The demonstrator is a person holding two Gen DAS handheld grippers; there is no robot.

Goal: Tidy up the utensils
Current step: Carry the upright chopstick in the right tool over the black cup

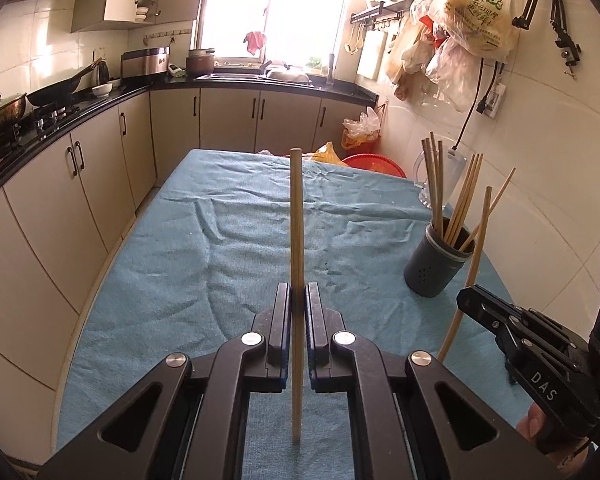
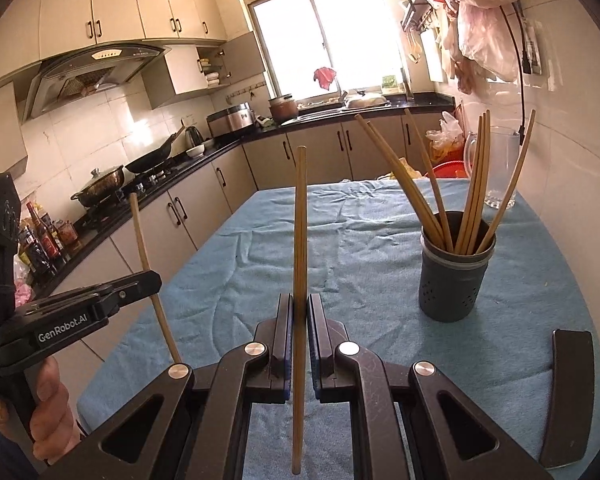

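My left gripper (image 1: 299, 292) is shut on a wooden chopstick (image 1: 297, 220) and holds it upright above the blue cloth. My right gripper (image 2: 299, 304) is shut on another wooden chopstick (image 2: 300, 232), also upright. Each gripper shows in the other's view: the right one (image 1: 466, 294) with its chopstick (image 1: 474, 264) at the right edge, the left one (image 2: 152, 278) with its chopstick (image 2: 146, 256) at the left. A dark grey holder (image 2: 454, 276) with several chopsticks stands on the table's right side, ahead of my right gripper; it also shows in the left wrist view (image 1: 436, 266).
The table is covered by a wrinkled blue cloth (image 1: 240, 240). A clear glass jug (image 2: 500, 168) stands behind the holder by the tiled wall. A dark flat object (image 2: 568, 396) lies near the table's right front. Kitchen counters with a stove and pans (image 2: 148, 160) run along the left.
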